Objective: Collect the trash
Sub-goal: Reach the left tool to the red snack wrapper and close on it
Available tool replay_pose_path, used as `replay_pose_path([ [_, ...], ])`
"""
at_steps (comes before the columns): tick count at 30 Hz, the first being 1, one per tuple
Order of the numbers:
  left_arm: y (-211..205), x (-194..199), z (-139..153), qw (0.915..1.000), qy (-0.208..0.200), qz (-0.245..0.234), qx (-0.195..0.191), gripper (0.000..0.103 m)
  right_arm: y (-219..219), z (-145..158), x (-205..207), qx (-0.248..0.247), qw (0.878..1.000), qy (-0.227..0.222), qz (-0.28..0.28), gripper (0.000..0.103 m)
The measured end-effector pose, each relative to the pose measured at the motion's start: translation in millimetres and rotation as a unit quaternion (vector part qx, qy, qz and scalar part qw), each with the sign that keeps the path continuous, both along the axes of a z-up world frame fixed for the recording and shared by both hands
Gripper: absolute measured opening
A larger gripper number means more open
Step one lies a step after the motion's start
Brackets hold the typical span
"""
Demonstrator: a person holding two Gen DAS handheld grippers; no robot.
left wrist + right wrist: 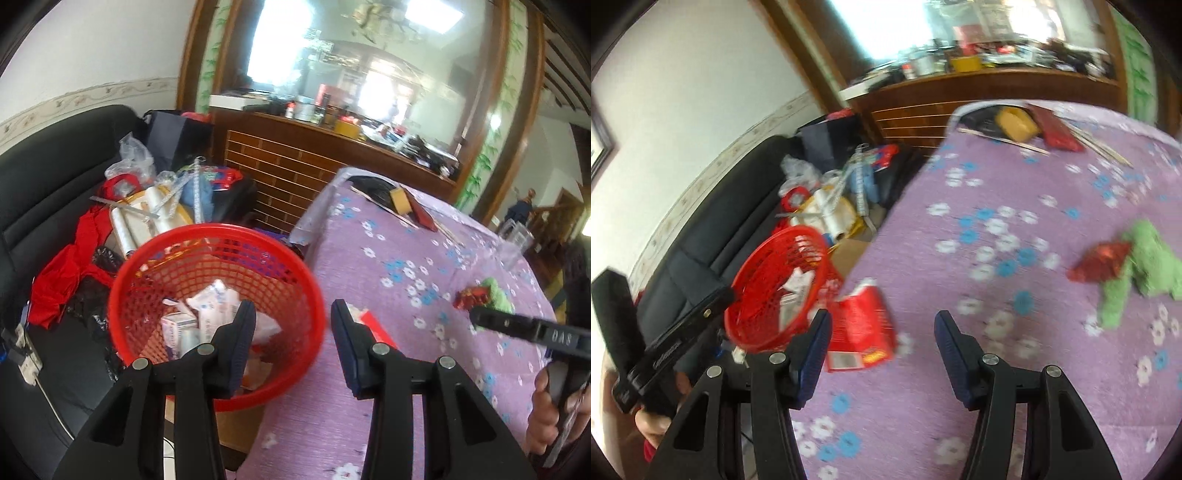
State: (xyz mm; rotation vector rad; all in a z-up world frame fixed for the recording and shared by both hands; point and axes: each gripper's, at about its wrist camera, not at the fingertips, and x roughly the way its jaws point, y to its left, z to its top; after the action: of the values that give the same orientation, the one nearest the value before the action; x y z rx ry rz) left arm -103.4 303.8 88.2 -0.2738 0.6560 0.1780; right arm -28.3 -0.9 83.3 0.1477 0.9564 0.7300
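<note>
A red mesh basket stands beside the table's left edge and holds several crumpled papers and small boxes. It also shows in the right wrist view. My left gripper is open and empty, over the basket's right rim. A red and white box lies on the purple flowered tablecloth near the table edge, just ahead and left of my open, empty right gripper. A red foil wrapper and a green cloth lie farther right; both show in the left wrist view.
A black sofa at left is piled with red cloth, plastic bags and rolls. At the table's far end lie a yellow box, a red packet and thin sticks. A wooden cabinet with a mirror stands behind.
</note>
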Motion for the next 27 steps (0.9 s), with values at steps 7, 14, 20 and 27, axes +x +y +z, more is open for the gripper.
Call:
replay_pose_path([
  [7,-37,14,-10,0.9984,0.021,-0.047,-0.021,0.042,-57,-1,8,0.014,0.998,0.011,-0.057,0.062],
  [14,-75,34,-19,0.9954,0.045,-0.084,-0.012,0.043,-109,3,12,0.034,0.993,0.016,-0.111,0.062],
  [20,-111,54,-19,0.9909,0.058,-0.121,-0.013,0.043,-149,2,19,0.051,0.987,0.02,-0.15,0.062],
  [27,-181,89,-12,0.984,0.052,-0.169,0.021,0.061,-200,-16,41,0.072,0.971,0.045,-0.222,0.062],
])
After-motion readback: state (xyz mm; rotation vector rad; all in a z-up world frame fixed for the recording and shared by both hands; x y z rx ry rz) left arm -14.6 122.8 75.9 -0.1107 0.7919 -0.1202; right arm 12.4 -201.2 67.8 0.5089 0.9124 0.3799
